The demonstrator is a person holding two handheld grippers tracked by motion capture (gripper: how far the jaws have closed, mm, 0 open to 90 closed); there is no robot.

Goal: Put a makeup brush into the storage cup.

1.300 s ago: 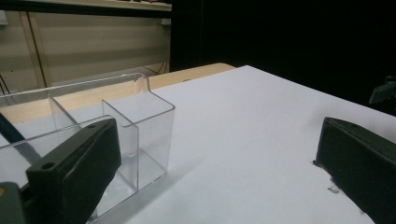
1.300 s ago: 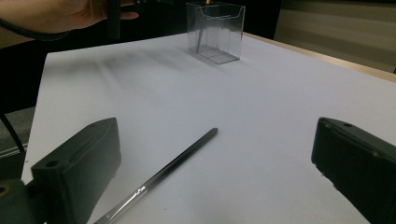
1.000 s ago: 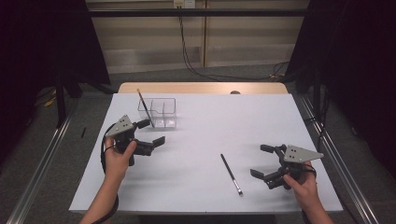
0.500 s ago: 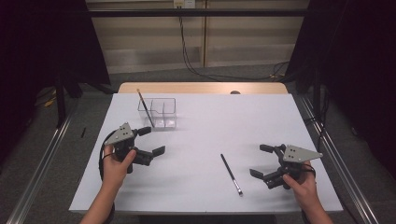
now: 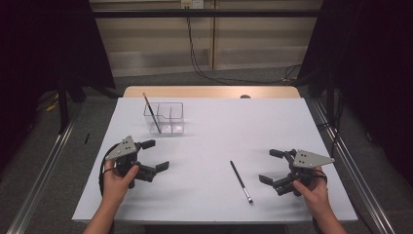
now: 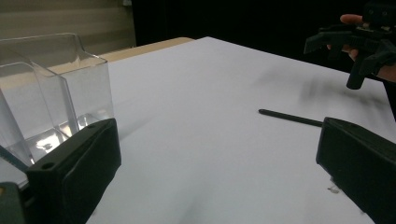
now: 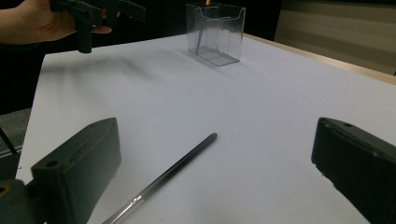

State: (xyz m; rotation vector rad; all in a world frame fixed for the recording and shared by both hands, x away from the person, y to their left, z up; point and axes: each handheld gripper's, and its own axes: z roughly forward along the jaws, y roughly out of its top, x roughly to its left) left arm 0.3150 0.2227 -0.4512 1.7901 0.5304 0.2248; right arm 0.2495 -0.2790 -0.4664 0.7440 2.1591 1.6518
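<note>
A clear plastic organizer [image 5: 165,118] with compartments stands at the back left of the white table [image 5: 219,126]; one thin brush [image 5: 151,113] leans in its left compartment. A second dark brush [image 5: 241,181] lies flat on the table at front centre-right. My left gripper [image 5: 155,155] hovers open in front of the organizer [image 6: 51,93], nothing between its fingers. My right gripper [image 5: 272,165] is open too, just right of the lying brush [image 7: 173,172], whose handle points between its jaws. The left gripper view has the lying brush [image 6: 290,118] and the right gripper [image 6: 359,51] farther off.
A wooden strip [image 5: 209,91] borders the table's far edge. Metal rails [image 5: 44,165] run along the floor on both sides. Cables [image 5: 199,58] hang behind the table. The right gripper view shows the left hand and gripper [image 7: 93,18] at upper left.
My left gripper has drawn back from the organizer toward the front left of the table. The right gripper has barely moved.
</note>
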